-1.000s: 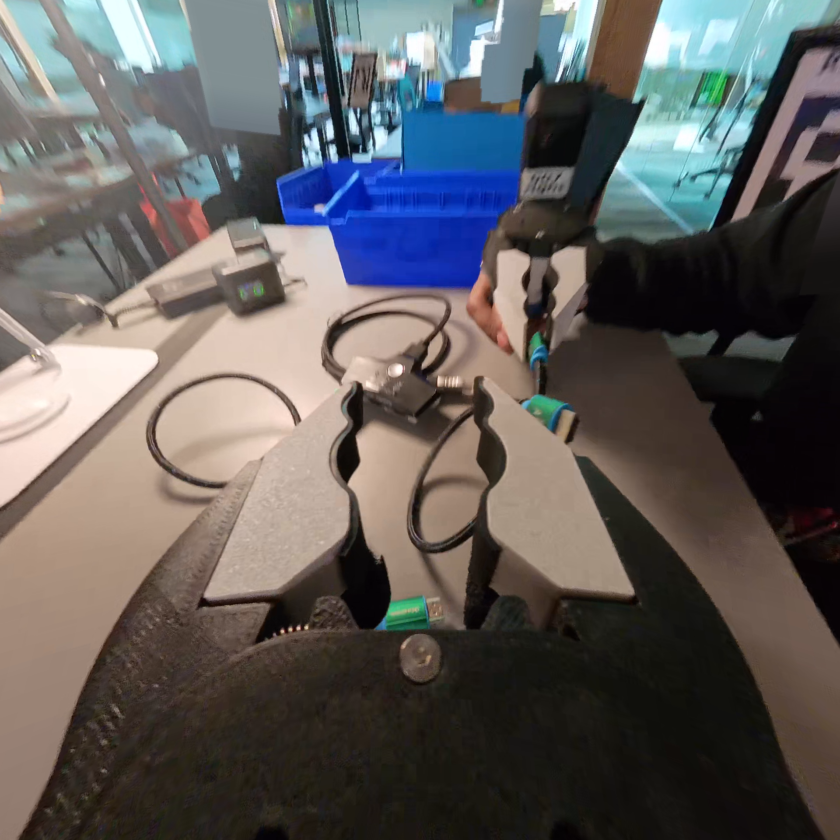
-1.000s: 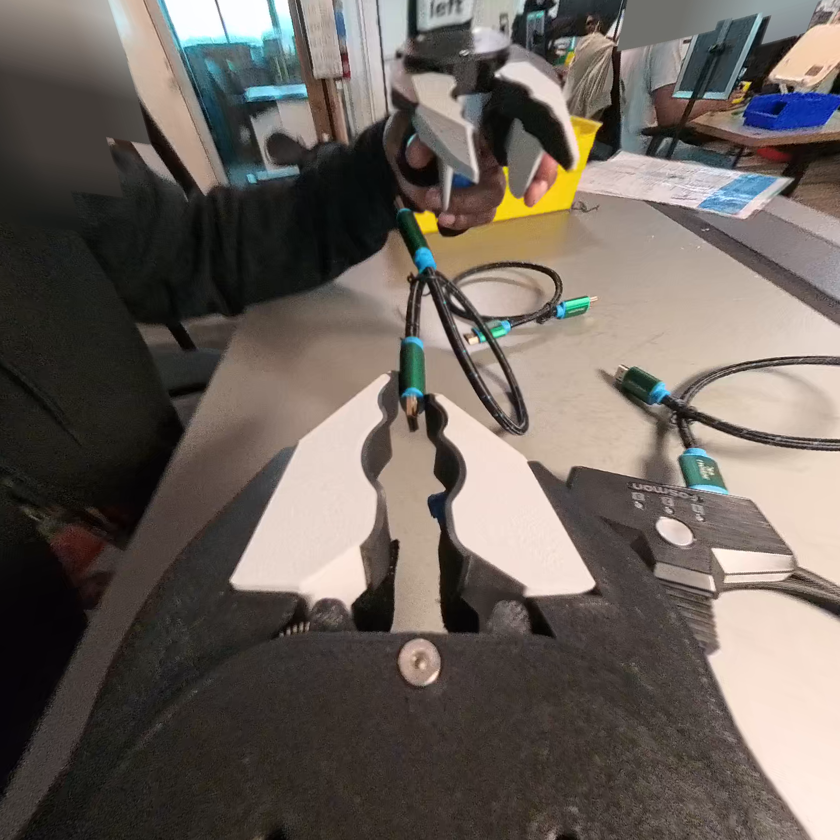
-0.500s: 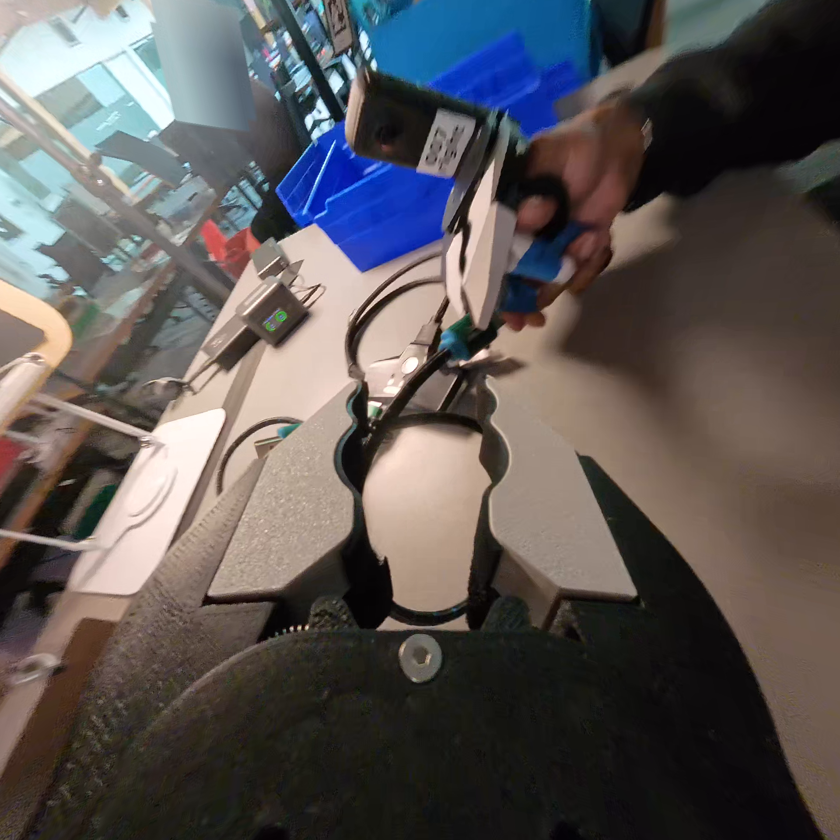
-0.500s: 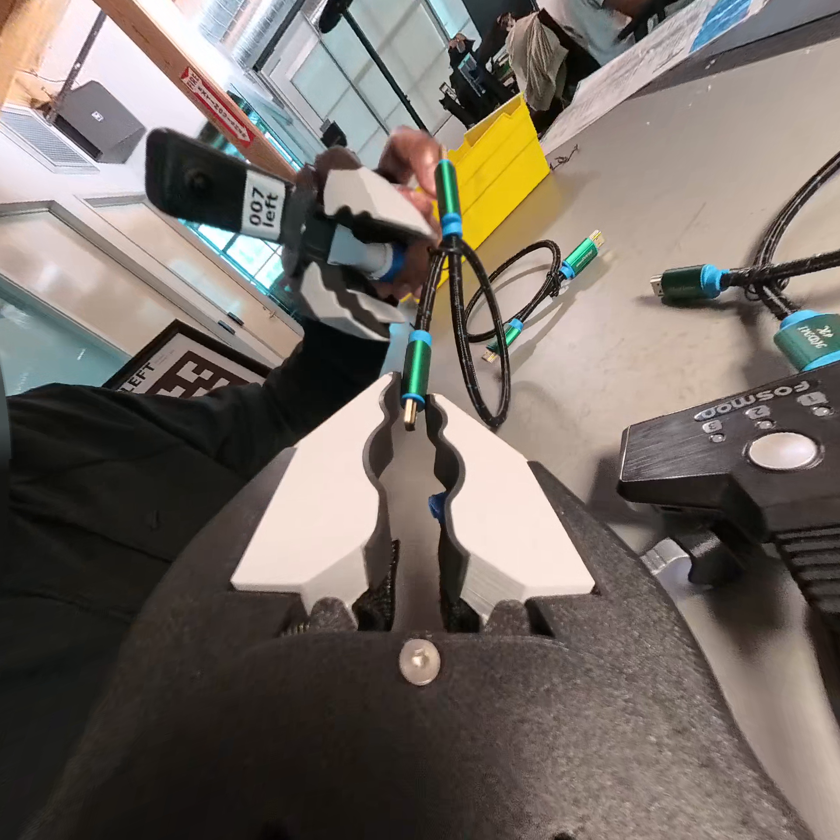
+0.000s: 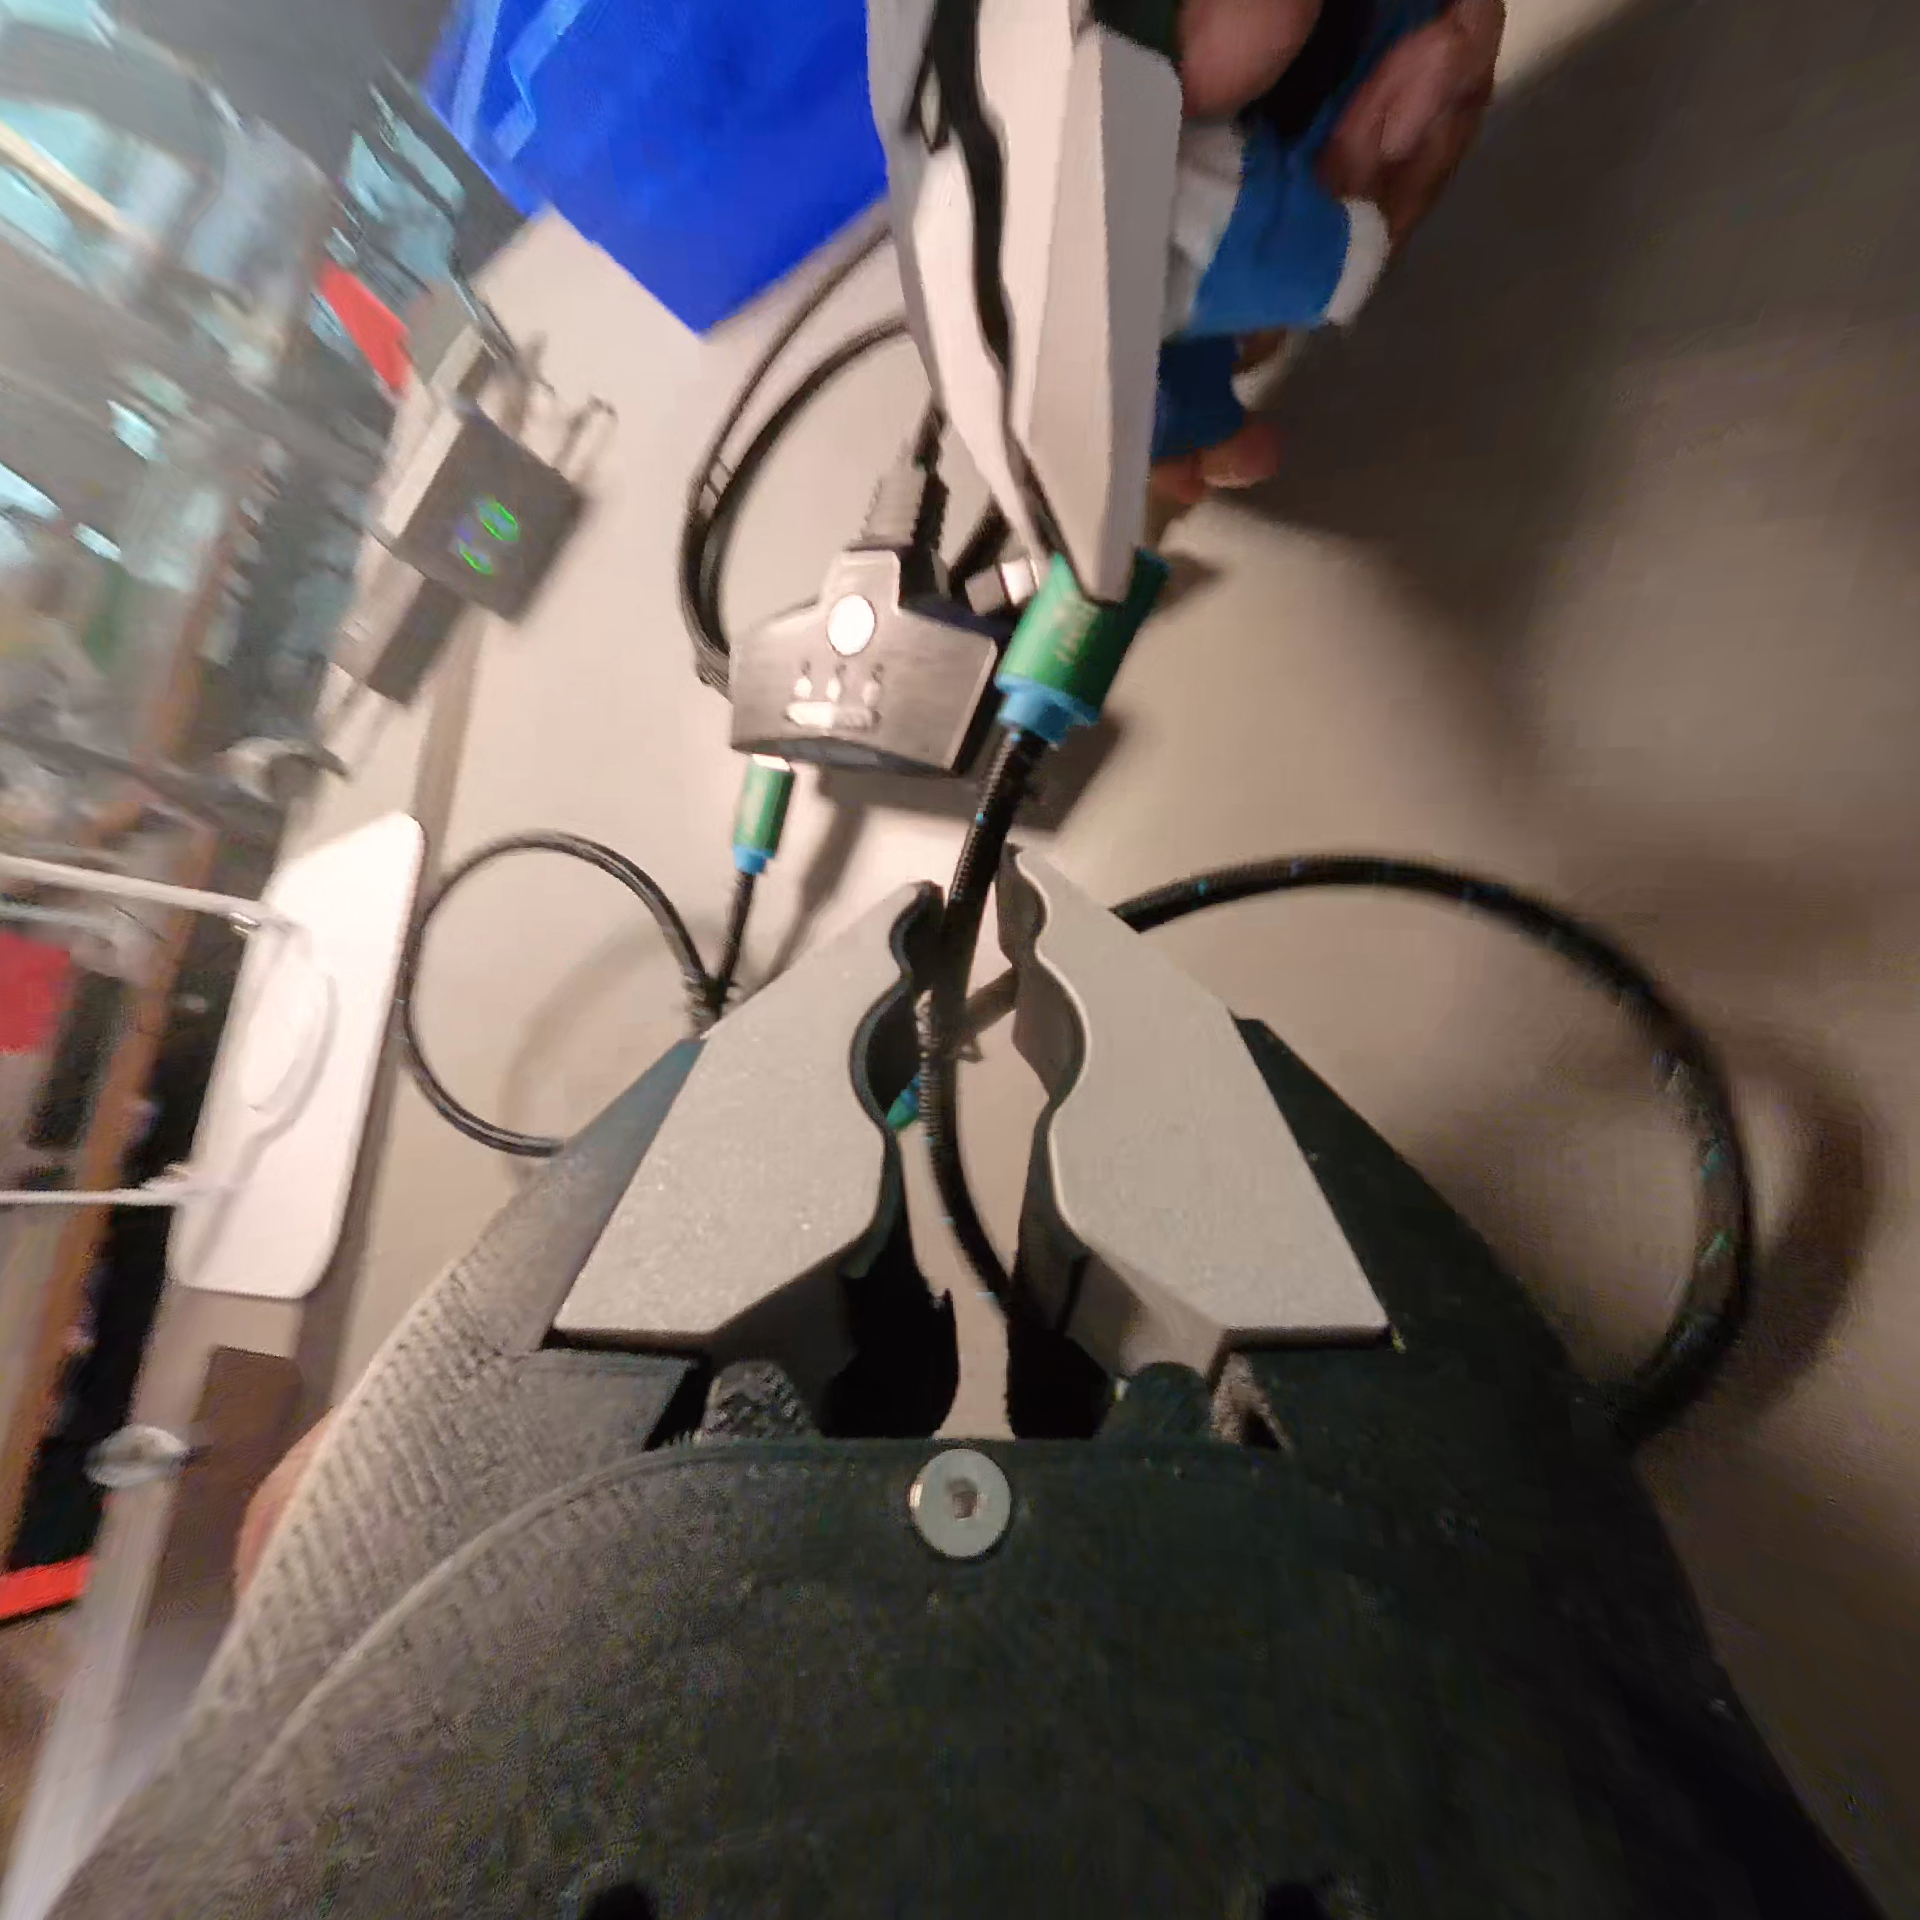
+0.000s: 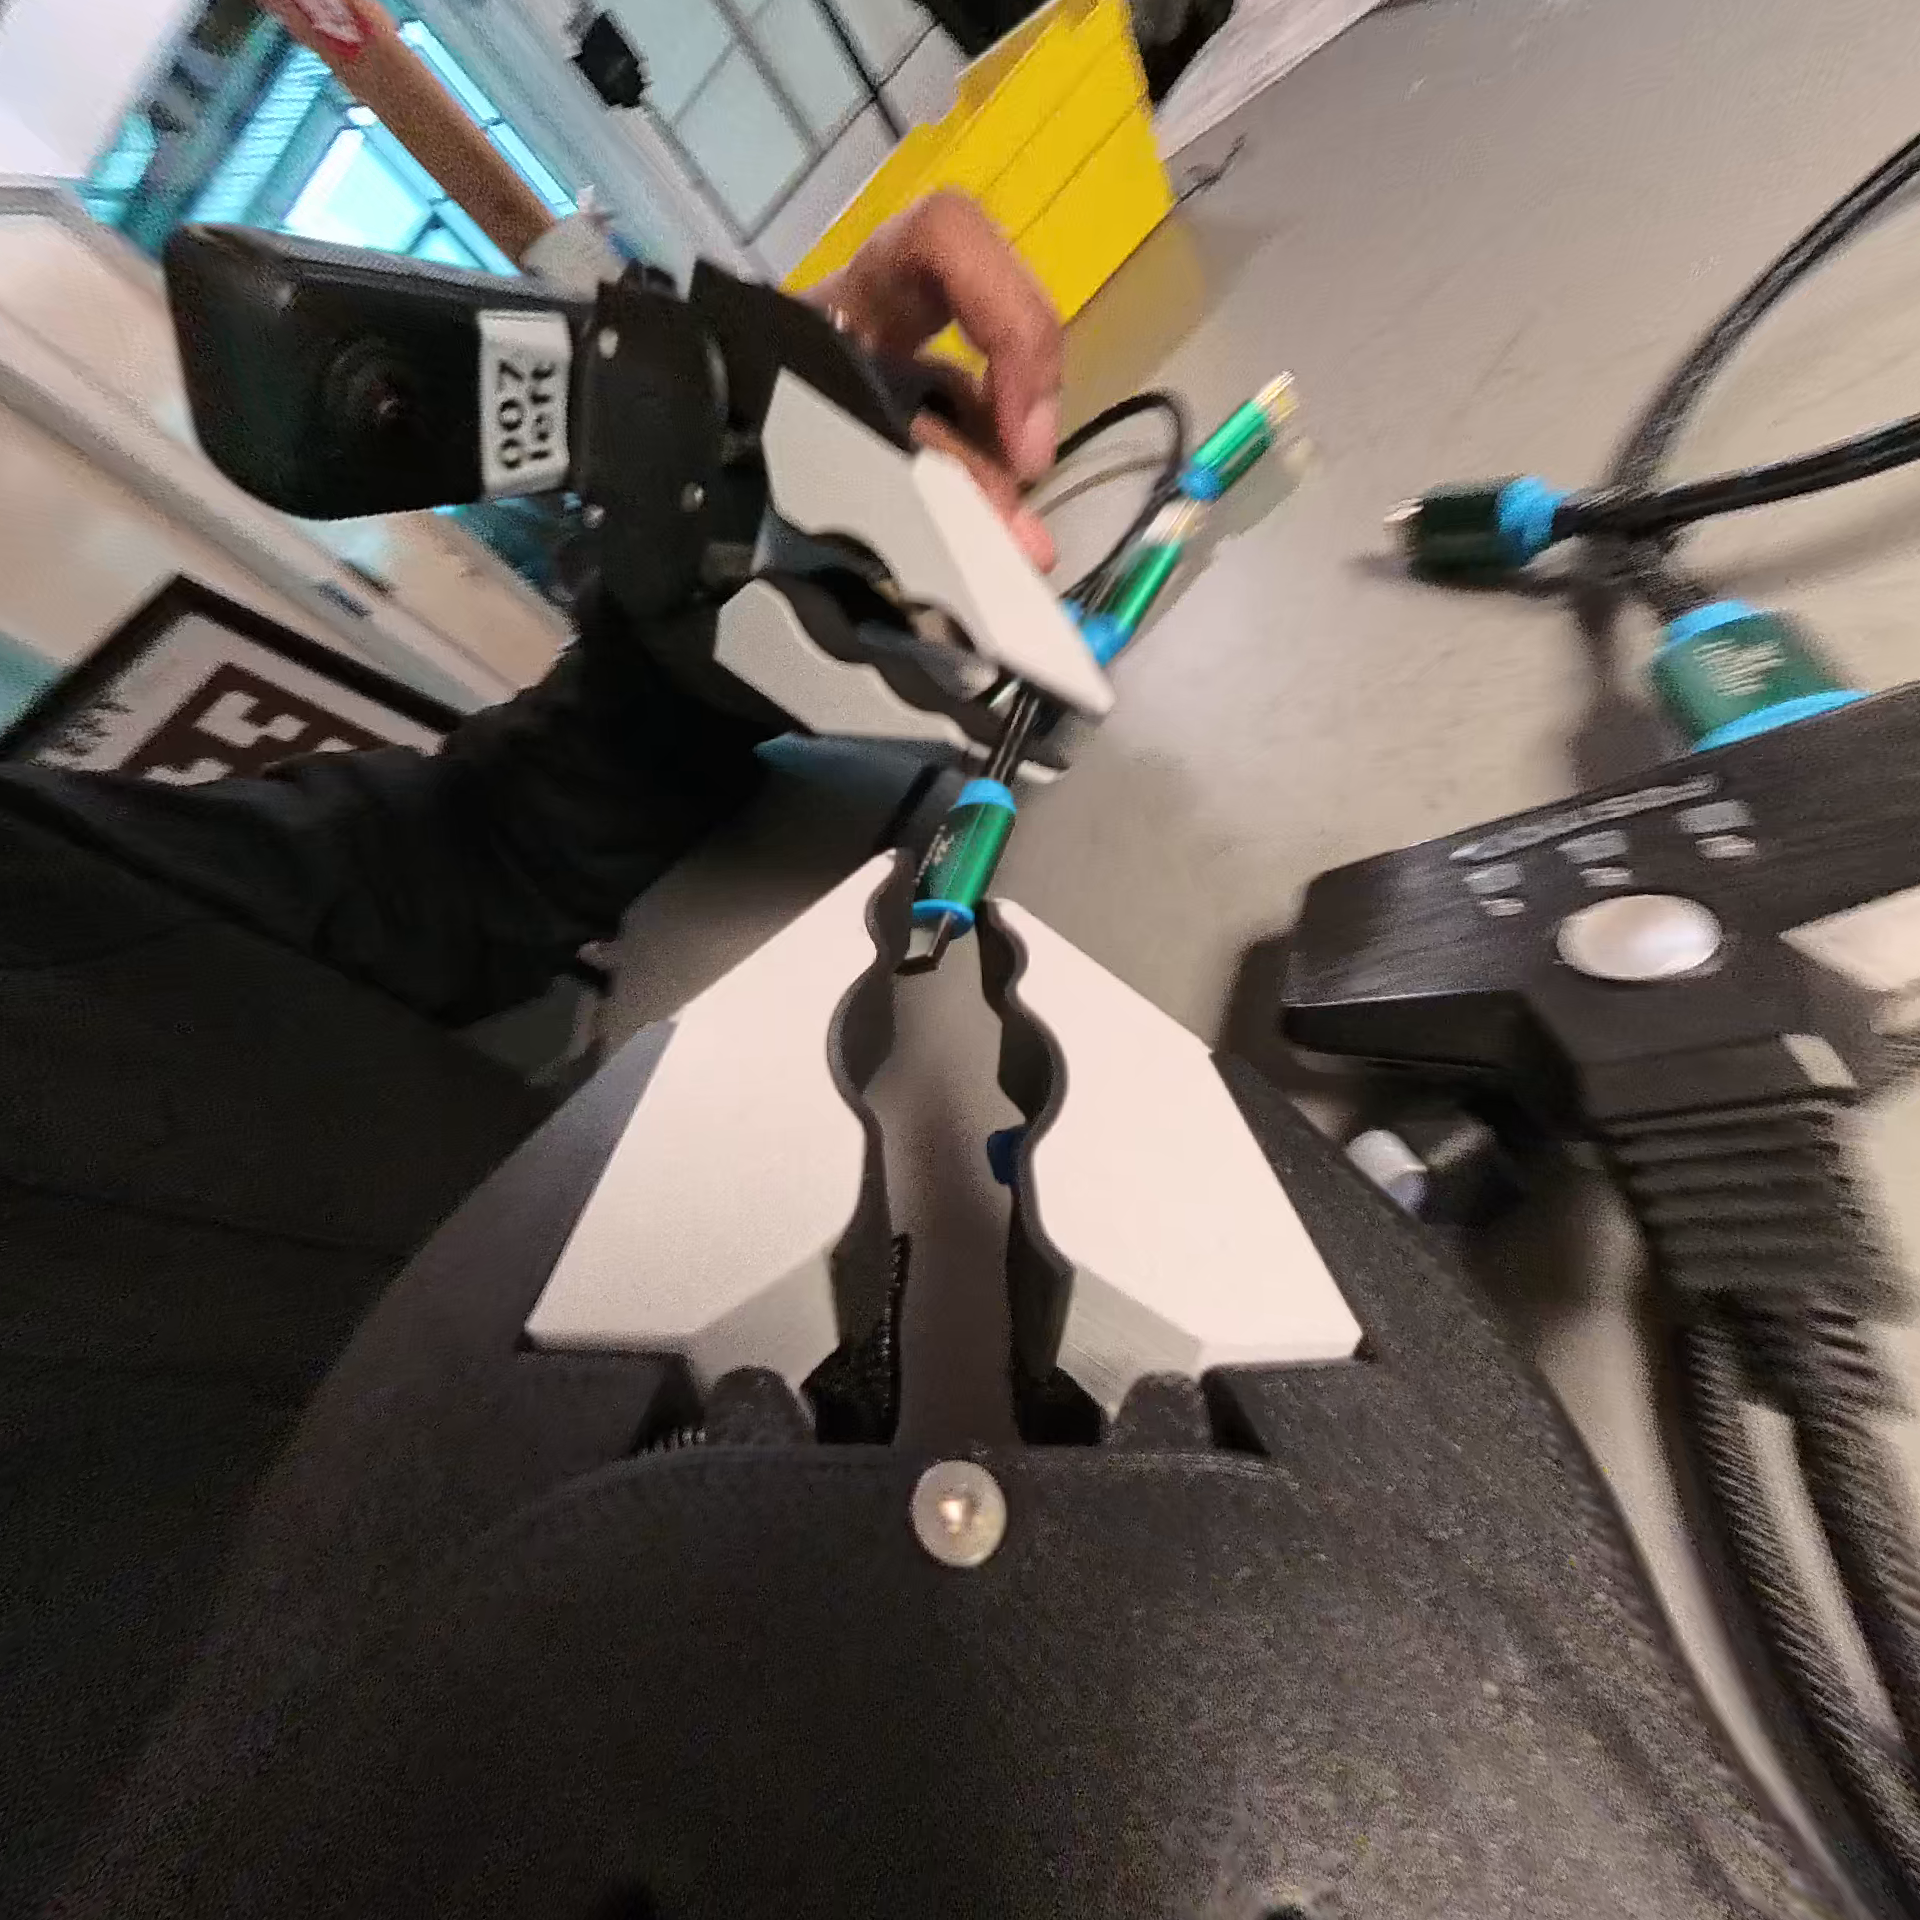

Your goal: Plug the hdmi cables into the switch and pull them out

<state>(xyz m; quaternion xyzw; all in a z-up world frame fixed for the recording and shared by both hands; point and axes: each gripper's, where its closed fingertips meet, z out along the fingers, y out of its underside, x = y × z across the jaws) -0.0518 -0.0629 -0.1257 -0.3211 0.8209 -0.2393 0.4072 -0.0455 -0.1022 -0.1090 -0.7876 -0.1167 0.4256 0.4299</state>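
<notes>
Right gripper (image 6: 940,914): jaws narrowed on the metal tip of a green HDMI plug (image 6: 954,862), held above the grey table (image 6: 1455,312).
Left gripper (image 5: 961,904): jaws nearly closed around the black braided cable (image 5: 951,1039) just behind that plug.
Switch (image 5: 857,681): black box lying on the table just beside the held plug; a second green plug (image 5: 762,810) sits in its near edge.
Blue bin (image 5: 665,135): behind the switch.

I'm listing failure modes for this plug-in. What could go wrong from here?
1. The right gripper pinches the green plug near its metal end, so its fingers may block the port on the switch, or the plug may twist.
2. The left gripper clamps the braided cable close behind the plug, and tension could drag the unheld switch.
</notes>
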